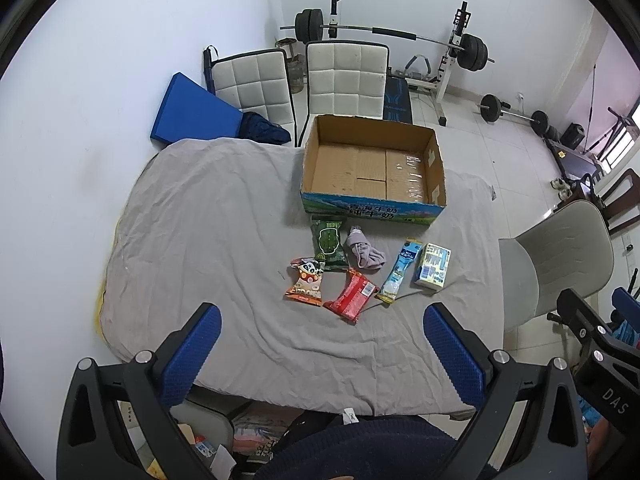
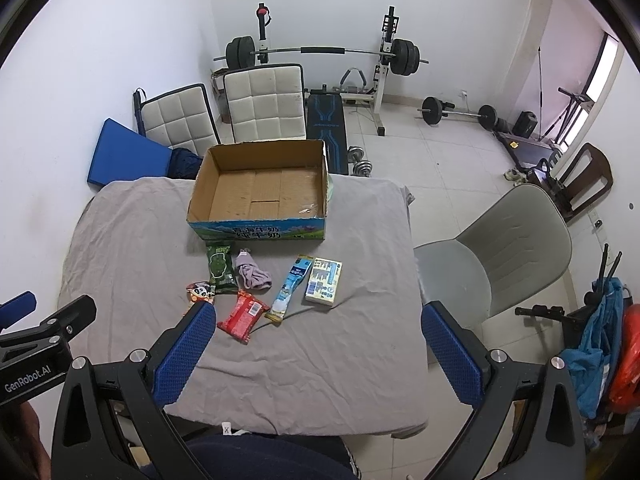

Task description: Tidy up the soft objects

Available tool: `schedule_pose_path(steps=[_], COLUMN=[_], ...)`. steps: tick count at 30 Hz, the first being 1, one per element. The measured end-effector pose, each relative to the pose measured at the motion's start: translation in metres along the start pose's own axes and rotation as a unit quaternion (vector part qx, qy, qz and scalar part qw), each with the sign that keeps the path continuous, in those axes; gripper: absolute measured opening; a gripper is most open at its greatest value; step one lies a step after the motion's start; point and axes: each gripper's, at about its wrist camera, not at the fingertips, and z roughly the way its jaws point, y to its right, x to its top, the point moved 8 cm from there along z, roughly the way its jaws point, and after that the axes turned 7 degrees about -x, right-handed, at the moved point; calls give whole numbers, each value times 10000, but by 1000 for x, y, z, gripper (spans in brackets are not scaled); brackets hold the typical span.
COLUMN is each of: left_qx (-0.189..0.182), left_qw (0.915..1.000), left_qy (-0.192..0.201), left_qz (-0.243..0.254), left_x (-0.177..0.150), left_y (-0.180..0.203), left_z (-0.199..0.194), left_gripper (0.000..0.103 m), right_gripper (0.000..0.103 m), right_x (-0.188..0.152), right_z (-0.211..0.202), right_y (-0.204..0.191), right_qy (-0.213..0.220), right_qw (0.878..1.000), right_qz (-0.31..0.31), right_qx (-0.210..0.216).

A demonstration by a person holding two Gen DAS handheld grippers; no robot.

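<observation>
Several soft items lie on the grey cloth in front of an empty cardboard box [image 1: 372,168] [image 2: 260,188]: a green wipes pack [image 1: 329,243] [image 2: 219,267], a rolled lilac sock [image 1: 363,249] [image 2: 252,272], an orange panda snack bag [image 1: 306,282] [image 2: 199,293], a red packet [image 1: 352,294] [image 2: 243,314], a long blue sachet [image 1: 398,272] [image 2: 290,288] and a pale tissue pack [image 1: 433,267] [image 2: 324,281]. My left gripper [image 1: 322,322] is open and empty, high above the near edge. My right gripper [image 2: 316,320] is open and empty at the same height.
The table [image 1: 208,240] [image 2: 132,240] is covered by the wrinkled grey cloth. A grey chair [image 1: 560,268] [image 2: 492,264] stands at its right side. Two white padded chairs [image 1: 344,76] [image 2: 260,100] and a blue mat [image 1: 192,112] are behind the table. A barbell rack [image 2: 320,52] stands at the far wall.
</observation>
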Motion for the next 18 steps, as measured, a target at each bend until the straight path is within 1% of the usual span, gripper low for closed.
schedule_pose_path(steps=[18], left_qx=[-64], left_qw=[10000], left_qy=[-18], left_qz=[55], left_x=[2], left_y=[4], left_z=[6], left_gripper=[103], right_gripper=[103], right_x=[4], right_z=[5], right_y=[-4], right_qy=[-3], right_qw=[10000], right_qz=[-31], right_qx=[-4])
